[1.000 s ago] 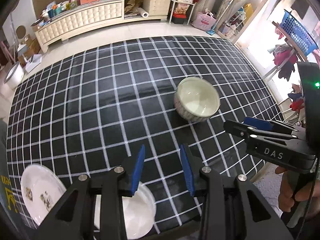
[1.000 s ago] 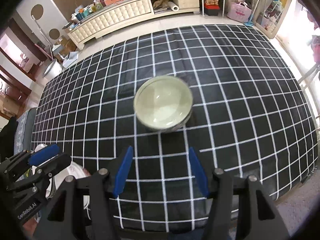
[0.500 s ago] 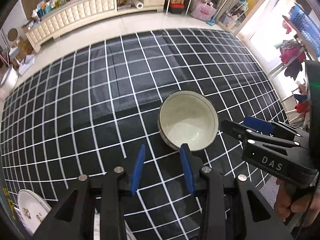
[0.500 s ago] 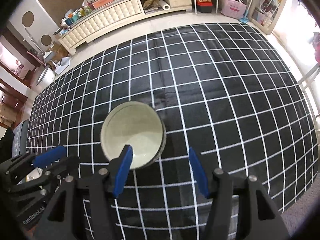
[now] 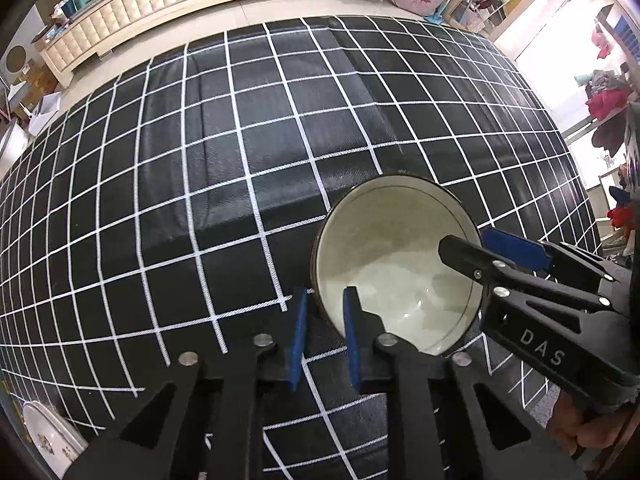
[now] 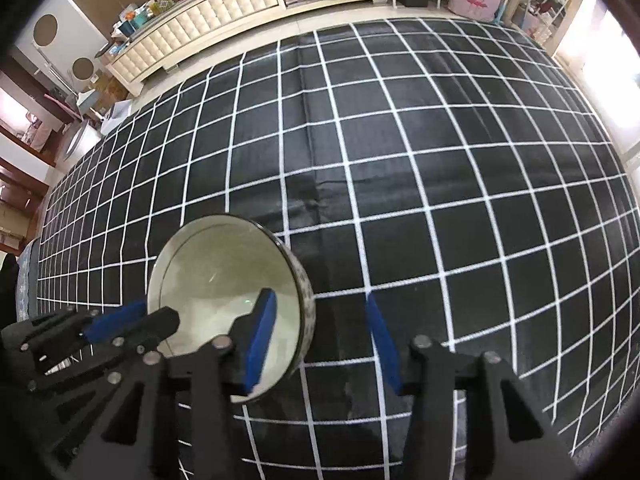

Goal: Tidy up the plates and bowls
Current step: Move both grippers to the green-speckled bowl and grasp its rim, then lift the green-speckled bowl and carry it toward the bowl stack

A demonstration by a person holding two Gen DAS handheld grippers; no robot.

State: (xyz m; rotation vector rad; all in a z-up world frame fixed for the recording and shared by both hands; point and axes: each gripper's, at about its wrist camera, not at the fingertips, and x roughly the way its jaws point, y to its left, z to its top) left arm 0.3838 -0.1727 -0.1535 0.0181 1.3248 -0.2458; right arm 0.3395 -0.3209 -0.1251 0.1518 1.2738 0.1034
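Observation:
A white bowl (image 5: 394, 256) with a patterned outside stands on the black checked tablecloth (image 5: 240, 152); it also shows in the right wrist view (image 6: 224, 276). My left gripper (image 5: 323, 328) is open, its two blue pads astride the bowl's near left rim, one inside and one outside. My right gripper (image 6: 320, 340) is open, its left finger over the bowl's inside and its right finger outside, astride the right rim. A white flowered plate (image 5: 50, 442) lies at the table's near left corner.
The tablecloth stretches far and left of the bowl. The table's right edge is close to the bowl, with floor and clothes racks beyond. A long white sideboard (image 6: 200, 28) stands across the floor behind the table.
Both grippers have moved forward and down onto the bowl, from well short of it to straddling its rim. The left jaws have narrowed. The bowl has stayed on the cloth.

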